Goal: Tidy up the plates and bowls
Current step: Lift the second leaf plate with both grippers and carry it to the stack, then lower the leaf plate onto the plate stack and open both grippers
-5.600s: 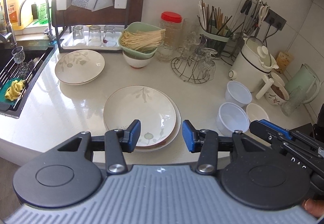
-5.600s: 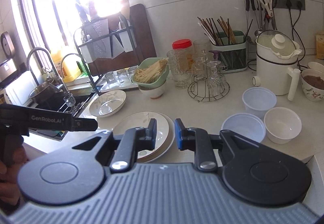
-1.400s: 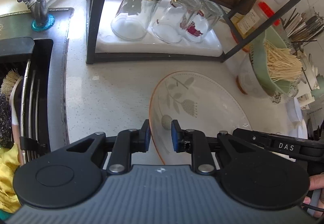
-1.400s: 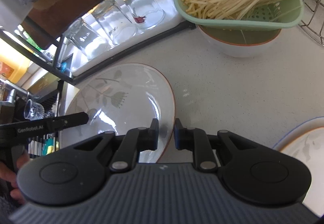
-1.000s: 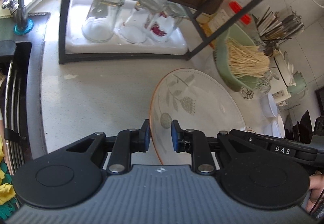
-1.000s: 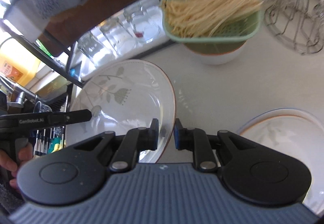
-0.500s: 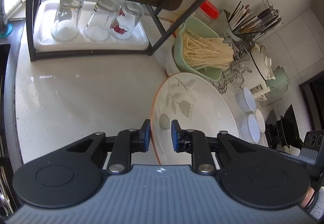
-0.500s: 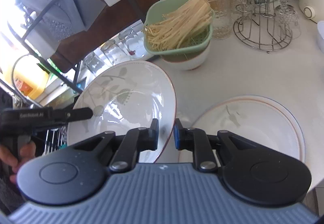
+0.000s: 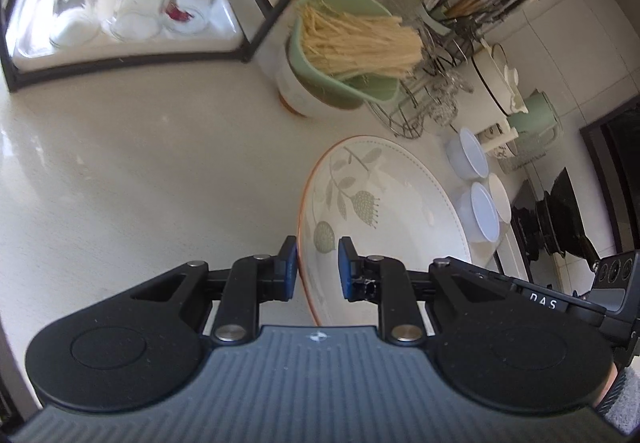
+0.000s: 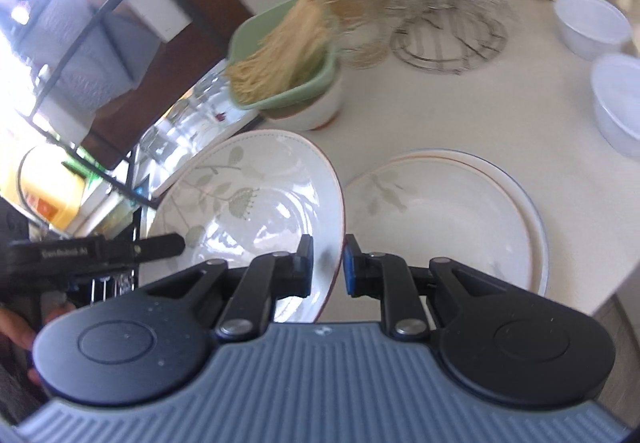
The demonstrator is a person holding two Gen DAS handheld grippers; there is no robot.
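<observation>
Both grippers pinch the same plate [image 10: 256, 203] by opposite sides of its rim: the left gripper [image 9: 318, 267] has its fingers closed on the near-left rim, and the right gripper [image 10: 328, 263] clamps the right rim between its pads. The plate hangs clear of the counter [image 9: 140, 171], tilted, just left of the stack [image 10: 452, 219] that lies ahead of the right fingers

Risks, as I judge them:
- The glaze looks slick and each grip bites only a thin lip, so if one hand leads or twists against the other the rim may slide out of a pad
- Set down tilted, the low edge could strike the stack's rim and chip, or shove the stack toward the counter edge just right of the right fingers
- A wide swing forward could clip the noodle basket [image 10: 280, 71] and the bowl under it, beyond both fingertips

Open room: bare counter ahead-left of the left fingers is free. The tubs [image 10: 592, 23], far right of the right fingers, and the wire rack [image 10: 448, 43] stand well apart from the stack, so a straight lowering over it looks clear
</observation>
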